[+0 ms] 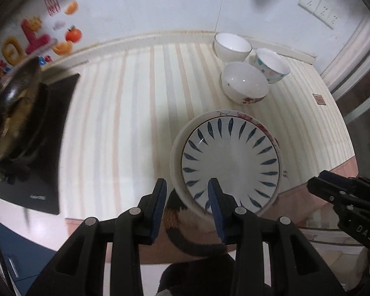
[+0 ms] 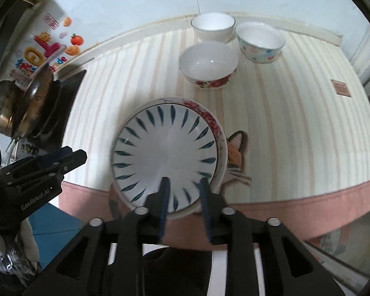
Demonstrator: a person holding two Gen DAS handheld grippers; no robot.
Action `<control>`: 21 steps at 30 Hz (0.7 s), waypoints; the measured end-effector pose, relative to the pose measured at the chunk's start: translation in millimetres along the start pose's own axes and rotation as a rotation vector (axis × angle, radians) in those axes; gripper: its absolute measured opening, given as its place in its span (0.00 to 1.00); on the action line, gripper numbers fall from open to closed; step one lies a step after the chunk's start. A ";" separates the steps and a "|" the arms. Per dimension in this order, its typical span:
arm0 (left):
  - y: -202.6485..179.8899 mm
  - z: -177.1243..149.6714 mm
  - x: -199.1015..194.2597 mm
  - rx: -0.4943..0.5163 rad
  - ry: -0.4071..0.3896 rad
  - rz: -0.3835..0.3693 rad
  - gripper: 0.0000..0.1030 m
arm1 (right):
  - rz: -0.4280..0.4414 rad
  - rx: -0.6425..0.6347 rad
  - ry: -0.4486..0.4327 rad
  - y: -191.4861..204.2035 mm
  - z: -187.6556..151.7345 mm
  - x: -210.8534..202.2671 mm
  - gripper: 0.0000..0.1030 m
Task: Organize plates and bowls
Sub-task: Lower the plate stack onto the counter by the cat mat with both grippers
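Note:
A white plate with blue leaf marks (image 1: 230, 162) (image 2: 167, 153) lies stacked on a red-flowered plate (image 1: 255, 120) (image 2: 209, 118) near the table's front edge. Three bowls stand behind: a red-flowered one (image 1: 244, 83) (image 2: 209, 66), a plain white one (image 1: 231, 45) (image 2: 213, 27), and a dotted one (image 1: 271, 65) (image 2: 260, 42). My left gripper (image 1: 187, 187) is open over the stack's near left rim. My right gripper (image 2: 183, 185) is open over the near edge of the blue-leaf plate. Each gripper also shows in the other view (image 1: 333, 187) (image 2: 66, 157).
A black induction hob (image 1: 42, 153) with a dark pan (image 2: 34, 98) stands at the left. The striped tablecloth (image 1: 125, 113) has a cat picture (image 2: 236, 153) right of the plates. The wall behind carries stickers (image 1: 37, 37) and sockets (image 1: 319, 7).

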State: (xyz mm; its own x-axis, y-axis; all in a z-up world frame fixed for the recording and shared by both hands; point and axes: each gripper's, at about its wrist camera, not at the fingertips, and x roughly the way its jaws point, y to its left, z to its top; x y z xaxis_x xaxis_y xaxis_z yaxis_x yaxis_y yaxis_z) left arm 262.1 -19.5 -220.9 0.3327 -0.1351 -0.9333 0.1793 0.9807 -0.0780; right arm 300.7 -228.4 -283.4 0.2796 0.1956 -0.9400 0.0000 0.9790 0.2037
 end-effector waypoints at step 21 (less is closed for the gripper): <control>-37.7 -73.8 -111.6 0.041 -0.113 -0.056 0.32 | 0.027 -0.014 -0.190 45.3 -122.7 -159.8 0.35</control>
State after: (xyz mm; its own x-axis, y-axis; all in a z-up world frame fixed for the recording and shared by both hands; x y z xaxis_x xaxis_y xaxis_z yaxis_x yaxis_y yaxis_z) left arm 149.9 -30.9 -139.7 0.4231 -0.2068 -0.8822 0.2377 0.9648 -0.1122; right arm 138.3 -208.4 -157.5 0.4559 0.2089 -0.8652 -0.0228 0.9745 0.2233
